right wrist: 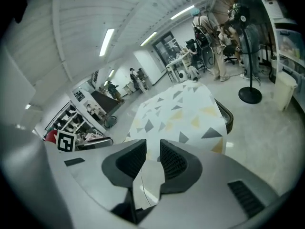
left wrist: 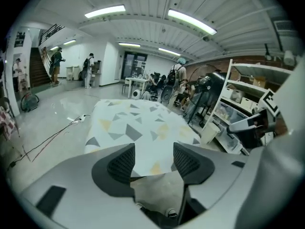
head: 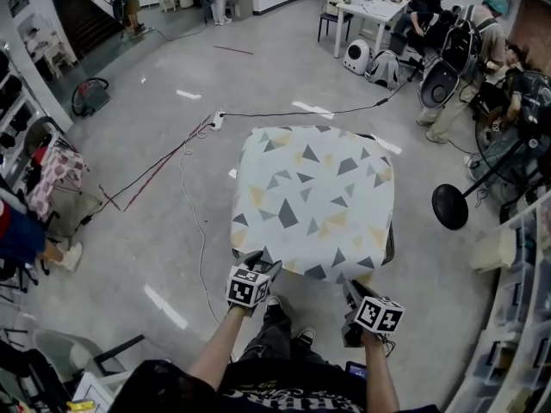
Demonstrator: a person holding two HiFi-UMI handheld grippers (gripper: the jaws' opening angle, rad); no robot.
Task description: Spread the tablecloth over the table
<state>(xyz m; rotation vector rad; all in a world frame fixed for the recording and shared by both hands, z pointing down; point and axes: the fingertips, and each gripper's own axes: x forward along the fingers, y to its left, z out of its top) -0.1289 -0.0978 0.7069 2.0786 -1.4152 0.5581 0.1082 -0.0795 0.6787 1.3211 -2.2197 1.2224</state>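
- The tablecloth (head: 314,196), white with grey and yellow triangles, lies spread flat over the worktop (head: 390,246). It covers the whole top, and its near edge hangs down just past the front.
- Only a dark strip of the worktop shows, at the right side under the cloth.
- The left hand-held gripper (head: 258,261) sits just off the near left corner of the cloth and points toward it. In the left gripper view its jaws stand wide apart (left wrist: 153,156) with nothing between the pads. The cloth's near edge lies beyond them, untouched.
- The right hand-held gripper (head: 351,295) is near the cloth's near right corner, a little nearer to the person than the left one. Its jaws are partly apart (right wrist: 152,159), a narrower gap than the left's, and they hold nothing. Bare floor (head: 172,231) and the cloth show through the gap.
- A fan stand with a round black base (head: 449,206) stands on the floor to the right of the worktop.
- A power strip (head: 217,120) lies on the floor beyond the far left corner, with cables running from it.
- At the far right, people sit and stand around a white table (head: 370,11).
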